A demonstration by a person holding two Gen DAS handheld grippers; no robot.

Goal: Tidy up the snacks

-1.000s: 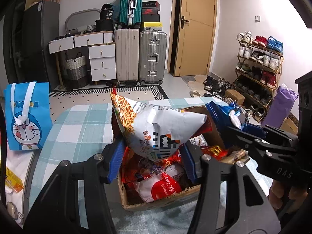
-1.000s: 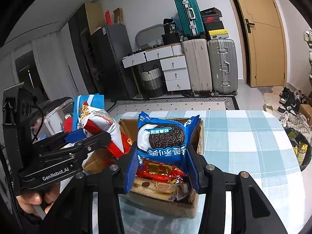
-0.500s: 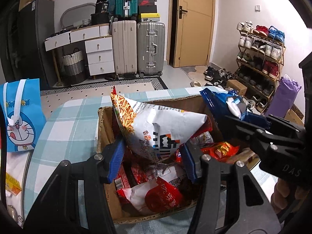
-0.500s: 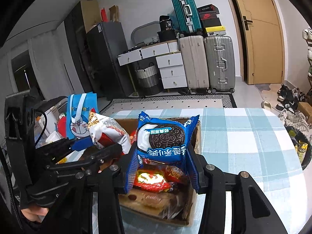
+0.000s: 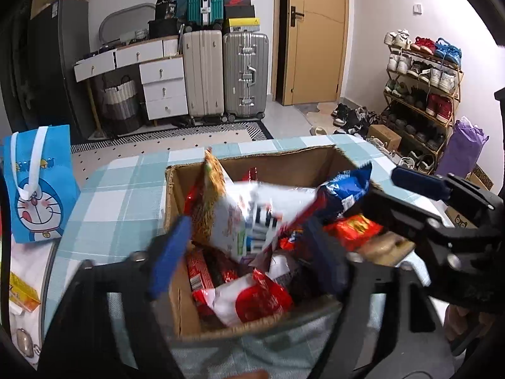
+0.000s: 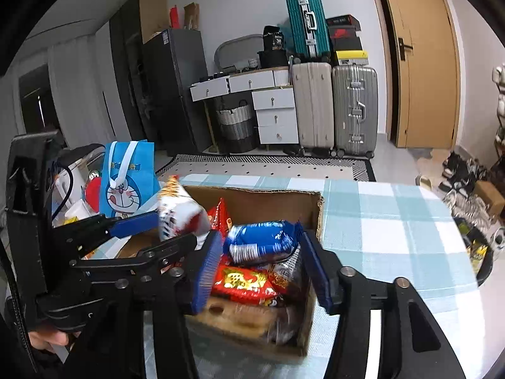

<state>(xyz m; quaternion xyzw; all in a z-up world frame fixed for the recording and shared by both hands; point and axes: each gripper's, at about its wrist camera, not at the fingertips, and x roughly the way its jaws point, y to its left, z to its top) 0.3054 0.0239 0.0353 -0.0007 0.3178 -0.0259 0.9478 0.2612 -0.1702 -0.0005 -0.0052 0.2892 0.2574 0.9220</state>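
A cardboard box (image 5: 252,164) (image 6: 252,197) full of snack packs stands on the checked table. My left gripper (image 5: 249,252) is open over the box; the white and orange chip bag (image 5: 240,218) (image 6: 176,218) lies blurred between its spread fingers, tipping into the box. My right gripper (image 6: 262,265) is open too; the blue Oreo pack (image 6: 262,241) (image 5: 344,192) lies on top of the snacks between its fingers. Red packs (image 6: 243,281) lie beneath.
A blue Doraemon bag (image 5: 38,186) (image 6: 126,180) stands at the table's left edge. The checked tablecloth (image 6: 388,221) extends to the right of the box. Suitcases, drawers and a shoe rack (image 5: 419,94) stand beyond the table.
Both grippers have opened. The chip bag and the Oreo pack have dropped out of the grips into the box. Both grippers sit lower over the box.
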